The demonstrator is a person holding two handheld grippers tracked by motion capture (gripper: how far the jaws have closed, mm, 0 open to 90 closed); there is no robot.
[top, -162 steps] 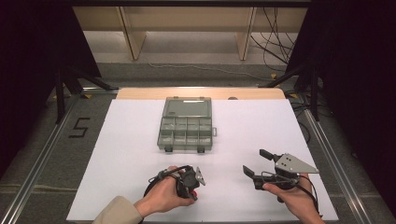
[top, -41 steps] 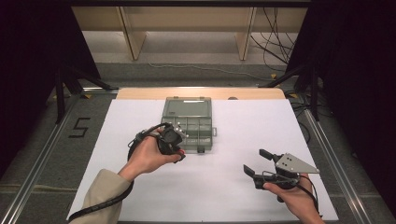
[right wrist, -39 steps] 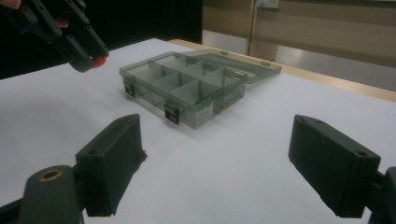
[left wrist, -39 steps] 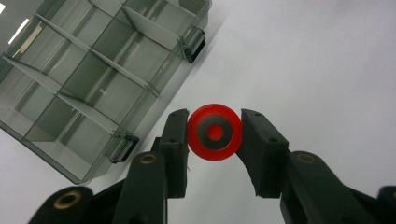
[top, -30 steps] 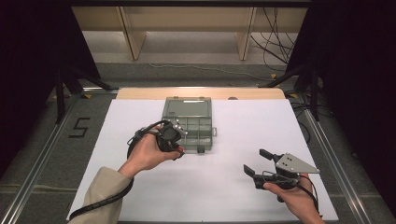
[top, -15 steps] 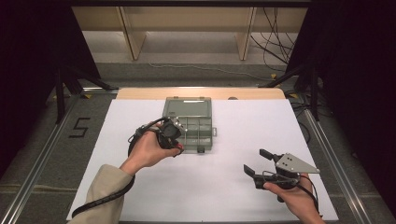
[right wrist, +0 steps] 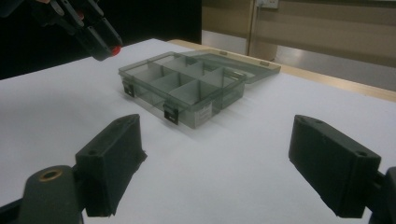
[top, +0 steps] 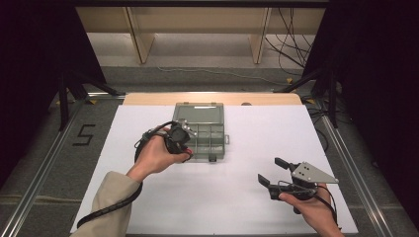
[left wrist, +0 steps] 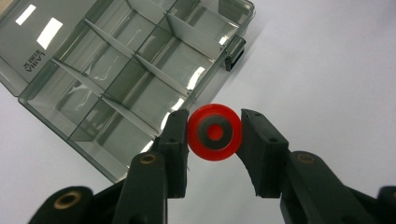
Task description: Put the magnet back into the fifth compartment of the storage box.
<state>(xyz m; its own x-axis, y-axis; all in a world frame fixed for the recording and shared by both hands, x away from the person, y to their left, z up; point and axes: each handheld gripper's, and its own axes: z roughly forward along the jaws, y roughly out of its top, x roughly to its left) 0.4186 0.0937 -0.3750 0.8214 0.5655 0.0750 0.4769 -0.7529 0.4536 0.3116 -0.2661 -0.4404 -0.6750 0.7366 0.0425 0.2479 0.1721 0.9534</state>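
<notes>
Red and grey, a small round disc point(left wrist: 215, 132) sits clamped between the left gripper's point(top: 179, 139) jaws, just over the near left corner of the clear compartment box point(top: 202, 133), having come up from the desk's point(top: 237, 197) near edge. The lid's moulded lettering is too small to read. The right gripper point(top: 272, 171) rests near the near right corner, jaws wide, unmoved.

One red disc point(left wrist: 215, 132), one compartment box point(top: 203, 134), two claws
</notes>
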